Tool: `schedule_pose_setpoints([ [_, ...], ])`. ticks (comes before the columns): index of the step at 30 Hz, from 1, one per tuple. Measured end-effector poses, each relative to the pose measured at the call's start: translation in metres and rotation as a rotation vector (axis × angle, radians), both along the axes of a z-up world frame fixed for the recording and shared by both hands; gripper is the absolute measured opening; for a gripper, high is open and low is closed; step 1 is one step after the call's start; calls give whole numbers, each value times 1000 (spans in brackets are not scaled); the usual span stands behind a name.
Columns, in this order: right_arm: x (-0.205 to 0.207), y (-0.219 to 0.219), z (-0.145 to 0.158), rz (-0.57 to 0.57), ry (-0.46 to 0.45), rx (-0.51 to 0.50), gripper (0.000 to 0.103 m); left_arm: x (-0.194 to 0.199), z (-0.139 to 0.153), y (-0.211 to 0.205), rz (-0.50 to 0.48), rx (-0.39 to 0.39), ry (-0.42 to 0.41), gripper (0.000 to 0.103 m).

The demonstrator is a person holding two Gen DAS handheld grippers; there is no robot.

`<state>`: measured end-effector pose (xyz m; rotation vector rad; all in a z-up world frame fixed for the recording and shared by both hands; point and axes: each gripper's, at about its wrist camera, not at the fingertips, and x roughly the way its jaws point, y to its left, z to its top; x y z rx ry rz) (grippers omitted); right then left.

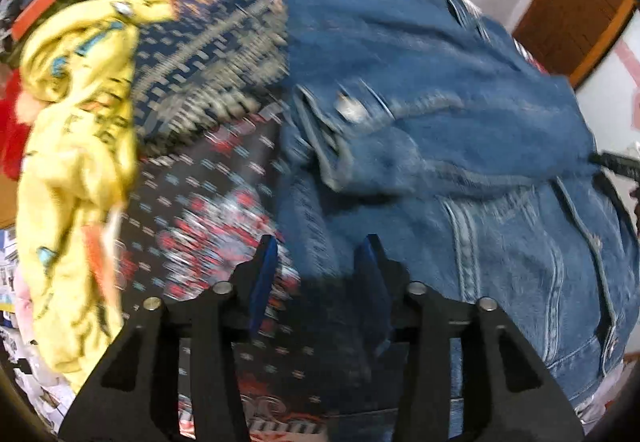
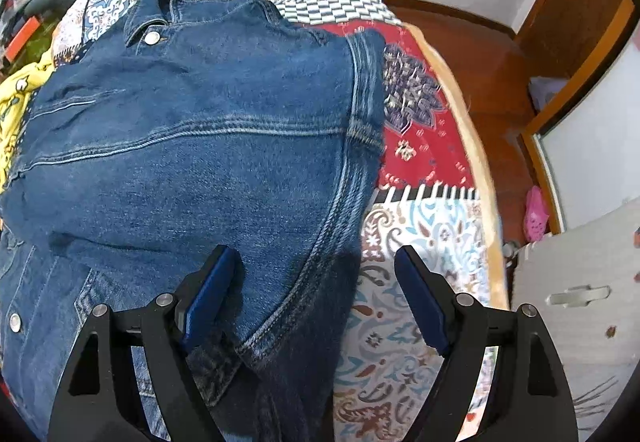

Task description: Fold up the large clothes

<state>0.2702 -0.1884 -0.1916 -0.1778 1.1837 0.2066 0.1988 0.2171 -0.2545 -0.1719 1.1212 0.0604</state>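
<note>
Two grippers, both open and empty: left gripper (image 1: 316,258) and right gripper (image 2: 316,274) hover over the blue denim jacket (image 2: 200,130); its loosely folded sleeve ahead may slip open.

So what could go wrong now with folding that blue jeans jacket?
1. The folded-over flap of the blue denim jacket is held by neither the left gripper nor the right gripper; both are open, so it might flop back.
2. The jacket's edge lies between the right gripper's fingers, which could snag it.
3. The crumpled yellow printed garment lies close beside the jacket on the patchwork bedspread and might get swept into the fold.
</note>
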Motion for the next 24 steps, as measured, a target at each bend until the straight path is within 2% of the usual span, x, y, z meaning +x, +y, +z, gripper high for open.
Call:
schedule_pose_setpoints([
  [4, -2, -2, 22, 7, -61, 25, 80, 15, 27, 25, 72, 9, -75, 59],
  [8, 7, -8, 41, -24, -117, 79, 80, 52, 50, 37, 92, -26, -131, 59],
  [12, 25, -15, 47, -76, -145, 139, 80, 93, 54, 43, 79, -78, -154, 59],
  [18, 63, -32, 21, -161, -78, 227, 80, 154, 22, 49, 93, -140, -101, 60],
  [21, 82, -38, 2, -197, -32, 284, 80, 178, -3, 53, 86, -201, -63, 60],
  [23, 91, -41, -8, -202, 0, 365, 76, 192, -21, 61, 97, -253, -36, 60],
  [24, 97, -40, -14, -209, 9, 404, 69, 198, -30, 67, 120, -299, -25, 60],
])
